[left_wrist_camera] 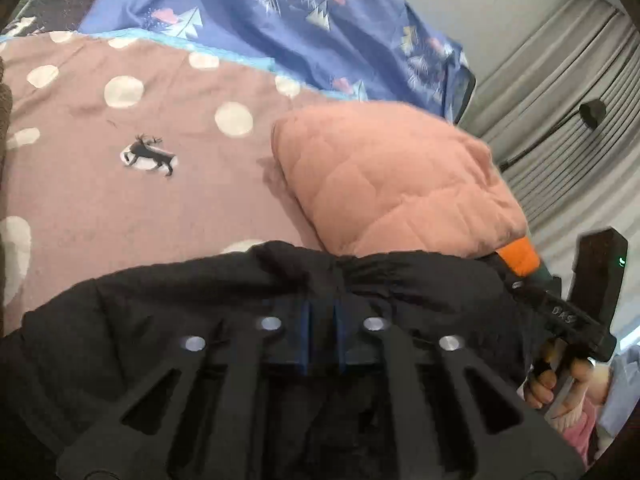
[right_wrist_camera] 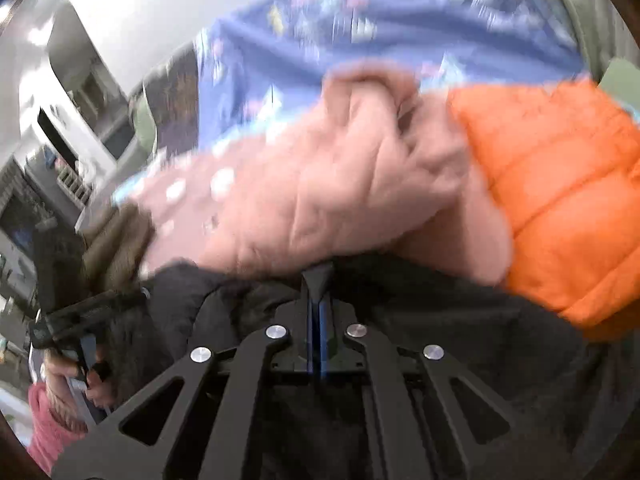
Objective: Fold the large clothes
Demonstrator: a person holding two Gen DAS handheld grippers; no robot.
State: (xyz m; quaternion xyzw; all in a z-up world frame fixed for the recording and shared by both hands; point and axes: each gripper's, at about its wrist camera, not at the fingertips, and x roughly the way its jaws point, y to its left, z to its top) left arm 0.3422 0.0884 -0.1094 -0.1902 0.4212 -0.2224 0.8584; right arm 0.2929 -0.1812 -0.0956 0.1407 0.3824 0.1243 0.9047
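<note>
A large black padded jacket lies bunched across the near side of the bed and drapes over both grippers. My left gripper is shut on a fold of this black jacket, fingertips buried in the cloth. My right gripper is shut on the same black jacket, its dark fingertips pressed together at the cloth's edge. A pink quilted garment lies just beyond, also in the right wrist view. An orange puffer jacket lies to its right.
The bed has a pink polka-dot sheet with a deer print and a blue tree-print cover behind. Grey curtains hang at the right. The other hand and its gripper show at the frame edges. Shelving stands far left.
</note>
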